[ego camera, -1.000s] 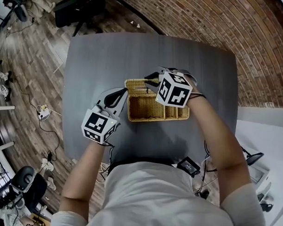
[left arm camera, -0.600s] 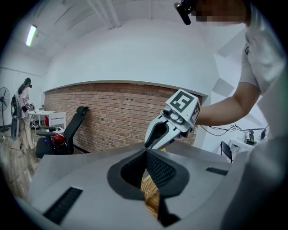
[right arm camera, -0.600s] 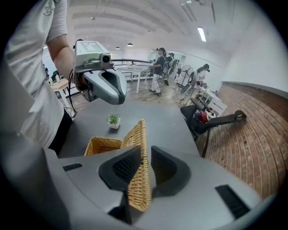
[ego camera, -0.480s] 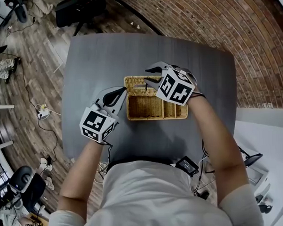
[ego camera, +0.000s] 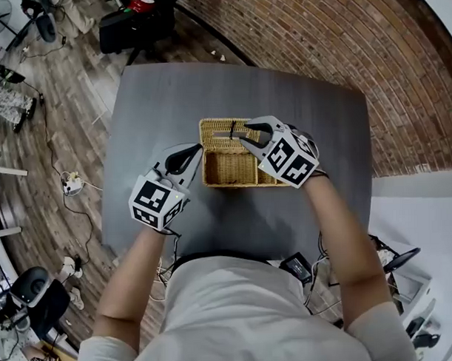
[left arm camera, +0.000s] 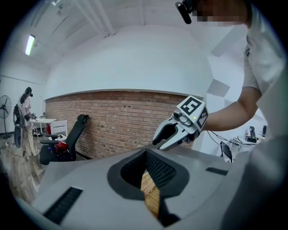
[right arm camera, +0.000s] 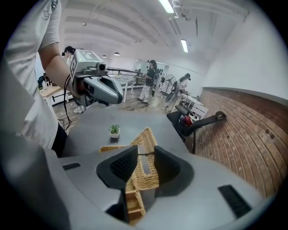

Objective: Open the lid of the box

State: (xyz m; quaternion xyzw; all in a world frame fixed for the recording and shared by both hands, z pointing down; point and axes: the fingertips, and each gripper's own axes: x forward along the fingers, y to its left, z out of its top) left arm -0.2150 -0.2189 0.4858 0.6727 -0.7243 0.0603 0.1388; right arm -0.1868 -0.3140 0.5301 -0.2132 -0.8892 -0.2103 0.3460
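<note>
Wicker box (ego camera: pixel 233 168) at mid-surface (ego camera: pixel 171 96), its lid (ego camera: pixel 223 127) standing raised at the far rim. My right claw (ego camera: pixel 243 132) has just been opening, and the lid sits loose between its jaws. My left claw (ego camera: pixel 189 154) is narrow, pinching the box's left wall. I judge a straight withdrawal best, so the lid is not nudged shut. Brick wall (ego camera: pixel 339 39) and plank floor (ego camera: pixel 53 108) surround.

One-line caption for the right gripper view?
Right hand-held gripper, jaws just opened wider, straddles the raised lid of the wicker box on the grey table.

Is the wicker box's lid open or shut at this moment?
Open: the lid stands tilted up off the wicker box, whose inside shows from above.
</note>
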